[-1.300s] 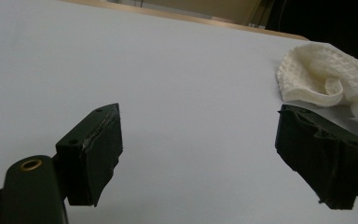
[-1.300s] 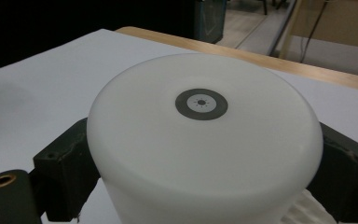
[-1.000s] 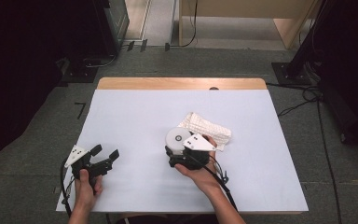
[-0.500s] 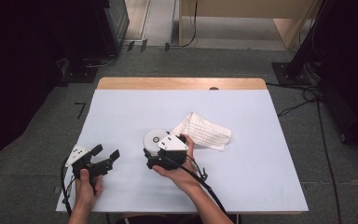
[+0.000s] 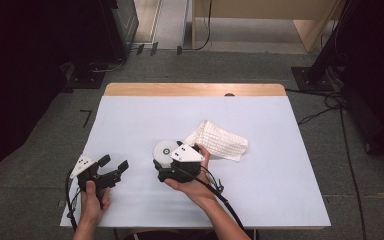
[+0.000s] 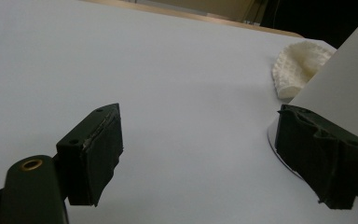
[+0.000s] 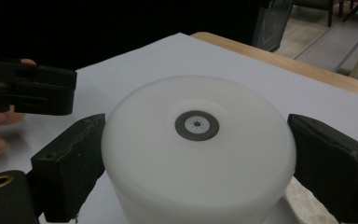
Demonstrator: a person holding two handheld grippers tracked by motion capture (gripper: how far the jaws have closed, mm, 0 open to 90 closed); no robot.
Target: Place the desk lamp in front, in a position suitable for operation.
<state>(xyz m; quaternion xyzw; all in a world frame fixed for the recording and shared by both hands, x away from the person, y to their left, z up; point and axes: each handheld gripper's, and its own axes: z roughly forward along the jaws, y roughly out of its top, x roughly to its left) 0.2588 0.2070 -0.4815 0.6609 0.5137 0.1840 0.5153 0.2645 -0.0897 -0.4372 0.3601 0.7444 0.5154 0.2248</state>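
Note:
My right gripper [image 5: 162, 159] is shut on a white round container [image 5: 163, 149] near the table's middle; the jaws press its two sides. From above, the container [image 7: 196, 154] shows a small grey disc at the centre of its top. It stands on the table. My left gripper [image 5: 115, 162] rests low at the front left, open, with only bare table between its black pads [image 6: 98, 149]. The container [image 6: 349, 79] rises just to the right of those jaws. A white waffle-textured cloth [image 5: 221, 141] lies crumpled right of the container.
The table [image 5: 130, 120] is covered in white, with a wooden strip [image 5: 195, 89] along its far edge. The left gripper [image 7: 28, 88] shows to the left in the right gripper view. Dark equipment and cables stand on the floor around the table.
My right gripper has carried the white container leftward, off the cloth's edge and closer to the left gripper. The left gripper has stayed where it was.

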